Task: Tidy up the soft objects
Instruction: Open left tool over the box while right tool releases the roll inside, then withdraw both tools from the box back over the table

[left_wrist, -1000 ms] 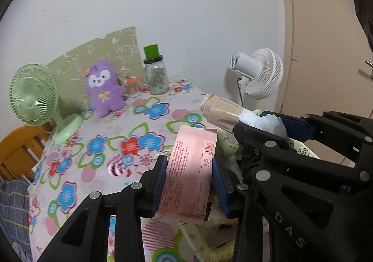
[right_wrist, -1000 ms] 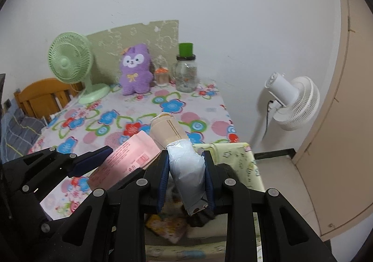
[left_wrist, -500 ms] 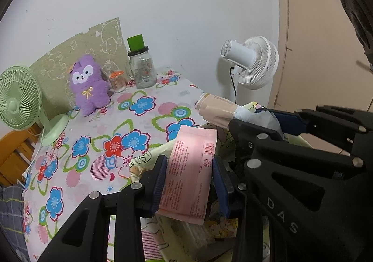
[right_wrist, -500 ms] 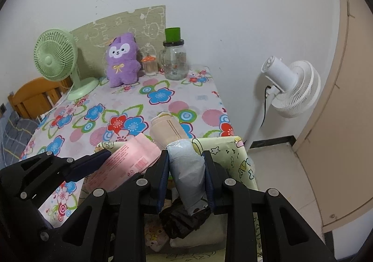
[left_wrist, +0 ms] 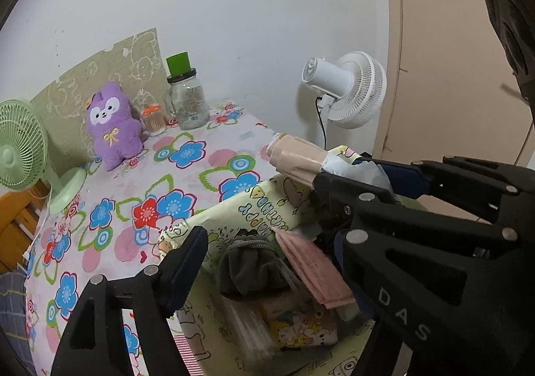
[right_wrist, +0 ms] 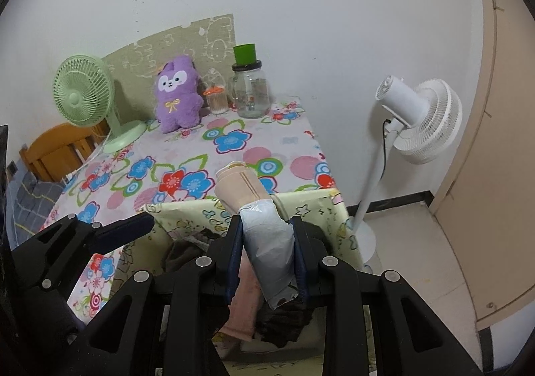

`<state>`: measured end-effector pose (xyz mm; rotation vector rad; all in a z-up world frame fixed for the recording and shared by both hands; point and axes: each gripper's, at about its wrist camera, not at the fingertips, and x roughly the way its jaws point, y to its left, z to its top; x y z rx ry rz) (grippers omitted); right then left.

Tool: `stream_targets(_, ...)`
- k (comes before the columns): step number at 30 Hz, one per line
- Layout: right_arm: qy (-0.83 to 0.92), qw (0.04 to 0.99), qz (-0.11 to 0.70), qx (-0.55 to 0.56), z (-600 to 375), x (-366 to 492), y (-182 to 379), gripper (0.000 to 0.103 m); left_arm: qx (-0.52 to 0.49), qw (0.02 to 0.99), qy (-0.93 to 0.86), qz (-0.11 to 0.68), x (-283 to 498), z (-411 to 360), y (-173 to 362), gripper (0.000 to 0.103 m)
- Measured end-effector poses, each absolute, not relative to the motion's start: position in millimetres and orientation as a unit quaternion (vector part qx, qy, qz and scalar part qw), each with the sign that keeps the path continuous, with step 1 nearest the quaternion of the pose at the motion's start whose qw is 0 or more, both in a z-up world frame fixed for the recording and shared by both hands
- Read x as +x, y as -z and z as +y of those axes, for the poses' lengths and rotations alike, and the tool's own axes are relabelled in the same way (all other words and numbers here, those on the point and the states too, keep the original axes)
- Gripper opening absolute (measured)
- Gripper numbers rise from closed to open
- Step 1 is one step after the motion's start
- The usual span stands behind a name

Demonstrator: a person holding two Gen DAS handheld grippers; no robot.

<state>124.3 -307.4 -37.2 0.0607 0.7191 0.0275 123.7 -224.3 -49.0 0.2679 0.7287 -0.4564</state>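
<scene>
Pink pack delivered, roll pending.
My left gripper (left_wrist: 267, 262) jaws are opening; the pink pack (left_wrist: 314, 272) lies inside the yellow storage bin (left_wrist: 267, 205). My right gripper (right_wrist: 267, 255) pinches the wrapped roll (right_wrist: 264, 235) above that bin, not yet released.

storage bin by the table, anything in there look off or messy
Mostly fine. In the yellow cartoon-print bin, the pink pack lies tilted against a grey pouch, not flat. The right tool holds a beige and blue roll over the bin.
</scene>
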Motion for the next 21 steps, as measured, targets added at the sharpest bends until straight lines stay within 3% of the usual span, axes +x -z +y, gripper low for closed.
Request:
stream_targets(7,-0.024,0.934,0.356,0.031,-296.9,123.3,41.3,0.033,0.132,0.904,0.199,0.355,123.6,-214.4,49.5,0.087)
stream_targets(9,-0.026,0.933,0.358,0.030,-293.0,122.8,42.4,0.041,0.130,0.906,0.193,0.354,122.6,-209.8,49.5,0.089)
stream_targets(11,-0.023,0.932,0.360,0.030,-289.3,121.1,43.0,0.066,0.128,0.906,0.186,0.357,122.2,-204.3,49.9,0.091)
stream_targets(21,-0.014,0.938,0.347,0.018,-264.5,109.3,40.1,0.084,0.098,0.911,0.168,0.362,117.2,-167.1,49.8,0.097)
